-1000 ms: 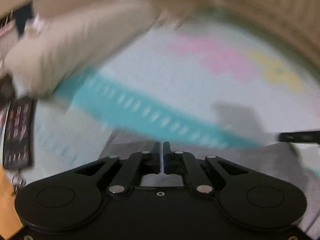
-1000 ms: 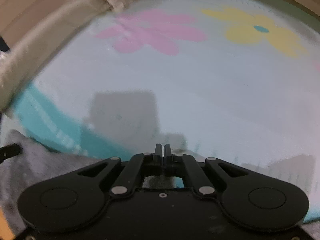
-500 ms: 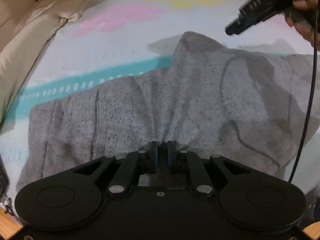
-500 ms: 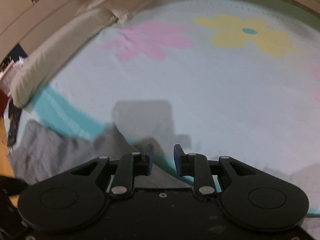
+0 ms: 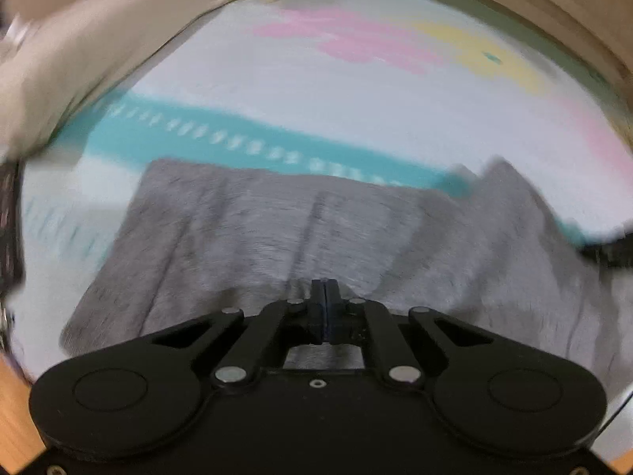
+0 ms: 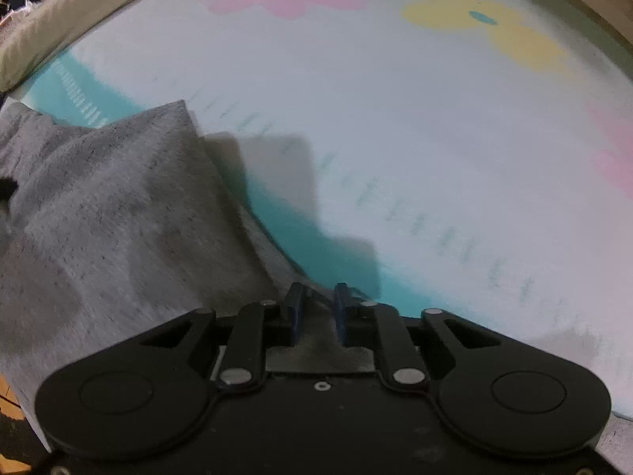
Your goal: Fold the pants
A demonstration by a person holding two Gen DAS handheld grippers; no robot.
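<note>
Pants (image 5: 277,237), grey and speckled, lie spread across a pale mat (image 6: 395,118) printed with a teal band and pink and yellow flowers. From my left wrist camera the cloth fills the lower middle of the view, creased lengthwise, with one corner peaking up toward the right; the picture is smeared by motion. My left gripper (image 5: 324,297) has its jaws pressed together, having just been closing, and the grey fabric bunches right at the tips, so I read it as pinching the pants. From the right wrist camera the pants (image 6: 118,217) cover the left side, their edge running diagonally down to my right gripper (image 6: 318,301). Its jaws have just been closing and stand slightly apart, with a fold of the grey cloth lying between them; I cannot tell whether the pads are pressing on it. A beige cushion (image 6: 79,12) lines the far left edge of the mat. A dark part of the other gripper pokes in at the right edge of the left view.
</note>
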